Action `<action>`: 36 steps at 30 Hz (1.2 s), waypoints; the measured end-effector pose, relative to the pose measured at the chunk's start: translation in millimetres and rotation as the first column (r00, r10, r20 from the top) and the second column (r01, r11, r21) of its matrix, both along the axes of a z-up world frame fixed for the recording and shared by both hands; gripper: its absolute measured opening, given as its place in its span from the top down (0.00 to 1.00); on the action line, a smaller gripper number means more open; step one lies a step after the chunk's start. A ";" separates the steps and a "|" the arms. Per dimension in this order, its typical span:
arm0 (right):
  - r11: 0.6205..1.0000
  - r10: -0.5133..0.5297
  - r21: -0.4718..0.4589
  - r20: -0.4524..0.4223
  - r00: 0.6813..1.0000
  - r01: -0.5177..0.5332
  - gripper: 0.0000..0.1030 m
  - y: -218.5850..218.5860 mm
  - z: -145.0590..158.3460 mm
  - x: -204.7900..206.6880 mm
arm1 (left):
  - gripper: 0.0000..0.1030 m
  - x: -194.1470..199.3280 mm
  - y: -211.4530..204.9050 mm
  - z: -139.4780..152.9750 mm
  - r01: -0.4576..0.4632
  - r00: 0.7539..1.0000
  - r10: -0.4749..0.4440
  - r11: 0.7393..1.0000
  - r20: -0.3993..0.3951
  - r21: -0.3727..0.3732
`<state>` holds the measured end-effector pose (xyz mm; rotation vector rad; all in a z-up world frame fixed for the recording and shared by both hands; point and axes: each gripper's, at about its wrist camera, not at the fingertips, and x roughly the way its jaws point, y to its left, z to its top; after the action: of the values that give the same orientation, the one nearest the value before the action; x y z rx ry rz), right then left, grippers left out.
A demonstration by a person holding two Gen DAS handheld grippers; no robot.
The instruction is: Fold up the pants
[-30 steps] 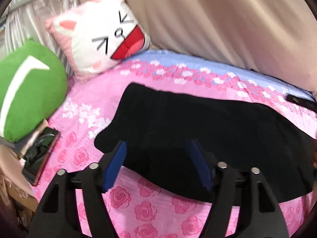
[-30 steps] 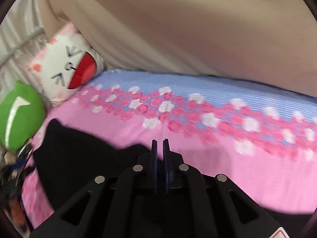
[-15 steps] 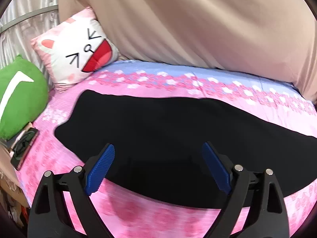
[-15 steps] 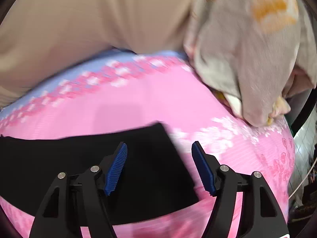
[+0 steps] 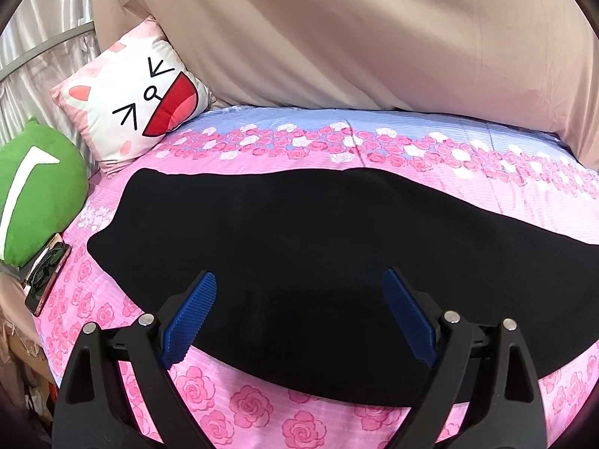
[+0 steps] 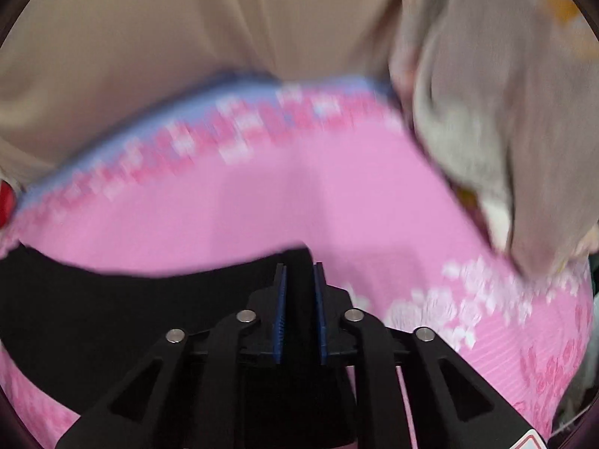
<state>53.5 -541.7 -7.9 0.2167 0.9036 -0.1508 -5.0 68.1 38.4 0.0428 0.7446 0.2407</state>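
Note:
Black pants (image 5: 299,232) lie flat and lengthwise across the pink rose-print bed (image 5: 262,411), folded into one long band. My left gripper (image 5: 299,299) is open and empty, hovering over the near edge of the pants' middle. In the right wrist view the right gripper (image 6: 299,280) has its blue pads nearly together, shut on the far end corner of the pants (image 6: 112,318). That view is blurred by motion.
A cat-face pillow (image 5: 138,104) and a green cushion (image 5: 33,191) sit at the left head of the bed. A phone with glasses (image 5: 46,273) lies at the left edge. A beige curtain (image 5: 337,37) hangs behind. A crumpled beige blanket (image 6: 505,112) lies at the right.
The right gripper, open over the pants' end half a second ago, has closed on that end corner. The left gripper has stayed open and pulled back slightly over the pants.

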 end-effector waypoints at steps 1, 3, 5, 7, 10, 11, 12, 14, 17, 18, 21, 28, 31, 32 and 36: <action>0.999 -0.012 0.033 0.042 0.999 0.011 0.77 -4.1 1.2 -7.1 | 0.14 1.2 -1.0 -1.0 0.001 1.000 -0.001 1.000 -0.005 0.000; 0.998 -0.056 0.044 0.079 0.995 0.052 0.54 -8.9 13.0 -24.3 | 0.14 4.0 -2.7 -1.9 0.007 1.000 -0.007 1.000 -0.016 0.009; 0.996 -0.065 0.068 0.131 0.989 0.056 0.51 -12.9 23.6 -50.2 | 0.14 4.7 -4.4 0.1 0.017 1.000 -0.017 1.000 -0.010 0.012; 0.989 -0.083 0.136 0.128 0.988 0.066 0.51 -21.9 21.2 -74.0 | 0.14 4.0 -6.7 1.9 0.024 1.000 -0.024 1.000 -0.003 0.008; 0.982 -0.121 0.157 0.085 0.989 0.107 0.56 -30.9 7.5 -100.7 | 0.14 4.6 -10.2 2.9 0.031 1.000 -0.031 0.999 -0.002 -0.006; 0.982 -0.121 0.152 0.076 0.990 0.108 0.59 -32.4 3.7 -106.3 | 0.14 4.0 -12.3 2.7 0.037 0.999 -0.037 0.999 -0.003 -0.013; 0.982 -0.116 0.156 0.070 0.991 0.104 0.60 -31.2 -0.4 -113.5 | 0.14 3.8 -14.3 2.7 0.041 0.999 -0.041 0.999 -0.004 -0.016; 0.986 -0.097 0.139 0.047 0.994 0.089 0.60 -21.7 -7.1 -119.5 | 0.14 2.2 -20.2 2.1 0.054 0.999 -0.054 0.998 -0.005 -0.015; 0.995 -0.038 0.094 0.028 0.999 0.035 0.59 -5.1 -11.2 -107.8 | 0.14 -0.1 -27.9 1.6 0.068 0.998 -0.068 0.998 -0.007 -0.009; 0.994 -0.023 0.104 0.033 0.999 0.020 0.59 -2.3 -10.8 -103.4 | 0.14 -1.8 -30.0 2.0 0.072 0.997 -0.072 0.997 -0.005 -0.012; 0.996 -0.023 0.086 0.028 0.999 0.020 0.61 2.1 -12.7 -86.7 | 0.14 -6.1 -33.4 3.8 0.078 0.997 -0.078 0.997 -0.002 -0.009; 0.992 -0.076 0.104 0.047 0.996 0.071 0.89 -10.7 -1.2 -96.1 | 0.12 -10.0 -22.5 9.1 0.053 0.999 -0.053 0.999 0.011 0.006; 0.984 -0.086 0.157 0.030 0.996 0.080 0.82 -20.9 -15.0 -98.1 | 0.12 -5.8 -16.9 3.3 0.038 0.999 -0.038 0.999 -0.008 -0.006; 0.983 -0.100 0.158 0.025 0.995 0.094 0.81 -20.8 -13.4 -100.3 | 0.12 -5.0 -16.0 1.4 0.035 0.999 -0.036 0.999 -0.014 -0.014; 0.971 -0.179 0.176 0.082 0.980 0.163 0.64 -23.3 1.2 -123.2 | 0.12 -7.1 -15.7 -2.3 0.051 0.999 -0.052 0.999 -0.014 -0.015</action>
<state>-69.7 -565.1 -6.7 0.4566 0.8007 -0.2226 -12.1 52.4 36.1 0.0500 0.7588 0.1861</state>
